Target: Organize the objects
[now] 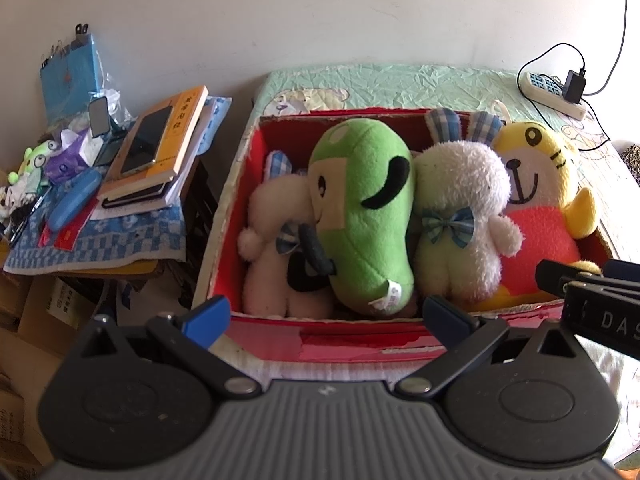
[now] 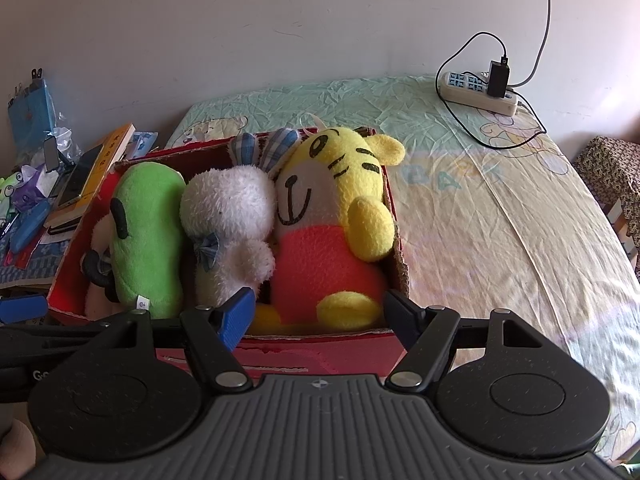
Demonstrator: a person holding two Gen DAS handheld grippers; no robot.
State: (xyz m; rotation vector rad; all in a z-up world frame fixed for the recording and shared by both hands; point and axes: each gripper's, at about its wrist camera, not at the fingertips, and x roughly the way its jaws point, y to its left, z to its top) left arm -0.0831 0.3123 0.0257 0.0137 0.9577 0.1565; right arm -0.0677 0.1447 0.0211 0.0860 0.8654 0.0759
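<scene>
While both grippers are hovering just short of the near wall of a red cardboard box (image 1: 352, 344), four plush toys are lying packed side by side inside it. From the left wrist view, a white bunny (image 1: 276, 232) is pressing against the box's left wall, a green plush (image 1: 360, 208) is leaning over it, a second white bunny with plaid ears and a blue bow (image 1: 460, 216) is sitting next, and a yellow tiger plush in an orange-red body (image 1: 540, 200) is filling the right end. The left gripper (image 1: 326, 314) is holding nothing, its jaws standing spread wide with the blue fingertips (image 1: 206, 318) just above the box's front edge. The right gripper (image 2: 320, 314) is likewise holding nothing, its jaws spread apart in front of the tiger's yellow feet, and part of it is showing at the right edge of the left view. The box is resting on a bed covered by a wrinkled pale green and cream sheet (image 2: 500, 220). A white power strip (image 2: 476, 90) with a black charger plugged in is lying at the far corner of the bed. Beside the bed, to the left, a stack of books with a phone on top (image 1: 156, 148) is sitting on a blue checked cloth (image 1: 116, 236) among other clutter.
</scene>
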